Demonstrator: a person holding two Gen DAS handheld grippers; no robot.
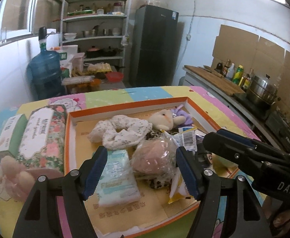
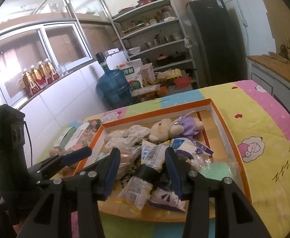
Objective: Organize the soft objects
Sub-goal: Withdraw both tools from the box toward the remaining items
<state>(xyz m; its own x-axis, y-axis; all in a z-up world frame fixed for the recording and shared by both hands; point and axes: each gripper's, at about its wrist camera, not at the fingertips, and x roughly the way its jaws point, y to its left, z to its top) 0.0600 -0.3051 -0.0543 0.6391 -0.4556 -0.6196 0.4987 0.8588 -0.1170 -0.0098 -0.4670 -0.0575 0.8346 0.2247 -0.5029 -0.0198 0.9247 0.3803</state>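
An orange-rimmed cardboard box (image 1: pixel 125 104) lies on the colourful table cover and holds soft items: a white scrunchie (image 1: pixel 121 131), a small plush bear (image 1: pixel 164 120) in a purple dress, a bagged pink puff (image 1: pixel 152 157), a tissue pack (image 1: pixel 117 175) and yellow-and-white snack packets (image 2: pixel 145 170). My left gripper (image 1: pixel 142 170) is open and empty, low over the puff and tissue pack. My right gripper (image 2: pixel 143 170) is open and empty over the snack packets; it also shows in the left wrist view (image 1: pixel 236 144). The box (image 2: pixel 227 130) and bear (image 2: pixel 162 130) show in the right wrist view.
A floral tissue box (image 1: pixel 43 134), a green box (image 1: pixel 11 133) and a pink bagged item (image 1: pixel 16 180) lie left of the cardboard box. A green bagged pad (image 2: pixel 216 169) sits in its right corner. Behind stand a water jug (image 1: pixel 44 73), shelves (image 1: pixel 97 33), fridge (image 1: pixel 154 45) and counter (image 1: pixel 220 81).
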